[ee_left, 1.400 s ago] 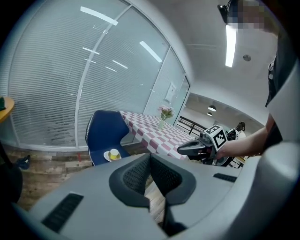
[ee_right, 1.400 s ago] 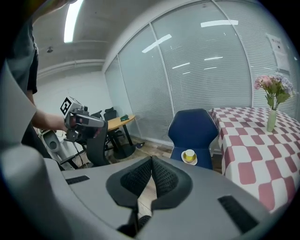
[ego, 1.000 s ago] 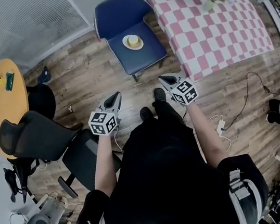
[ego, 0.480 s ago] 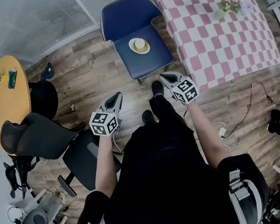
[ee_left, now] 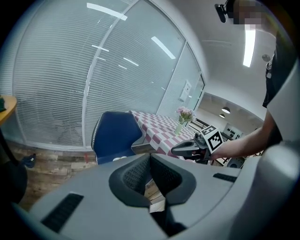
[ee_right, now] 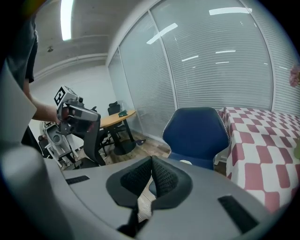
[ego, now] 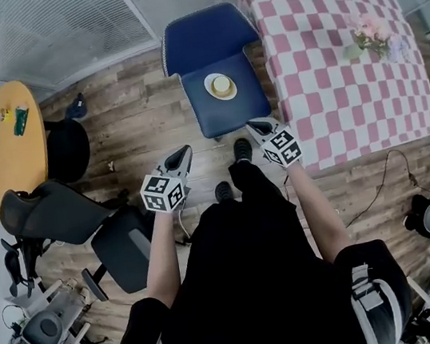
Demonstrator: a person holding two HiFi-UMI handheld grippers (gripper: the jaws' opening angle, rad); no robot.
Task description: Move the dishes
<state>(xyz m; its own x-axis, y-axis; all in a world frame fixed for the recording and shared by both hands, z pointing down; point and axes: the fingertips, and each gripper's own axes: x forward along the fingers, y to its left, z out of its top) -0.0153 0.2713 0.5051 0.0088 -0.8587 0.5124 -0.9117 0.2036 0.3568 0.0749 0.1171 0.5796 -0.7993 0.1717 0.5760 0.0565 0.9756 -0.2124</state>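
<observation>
A white plate (ego: 221, 87) with a pale yellow cup on it sits on the seat of a blue chair (ego: 202, 39). Both grippers are held in the air short of the chair's front edge, pointing at it. My left gripper (ego: 183, 155) is shut with nothing in it, to the lower left of the seat. Close to the seat's front right corner my right gripper (ego: 255, 127) is also shut and empty. The left gripper view has its jaws (ee_left: 150, 157) closed before the chair (ee_left: 115, 136). In the right gripper view the plate (ee_right: 186, 162) peeks over the closed jaws (ee_right: 152, 160).
A table with a pink checked cloth (ego: 324, 44) stands right of the chair, bearing a flower vase (ego: 371, 33). A round orange table (ego: 7, 135) and black office chairs (ego: 67, 211) are at the left. The person's feet (ego: 242, 151) are on the wood floor below the chair.
The person has walked toward the blue chair; chair and checked table now lie nearer and lower in the head view. Both grippers moved forward with the body, still shut.
</observation>
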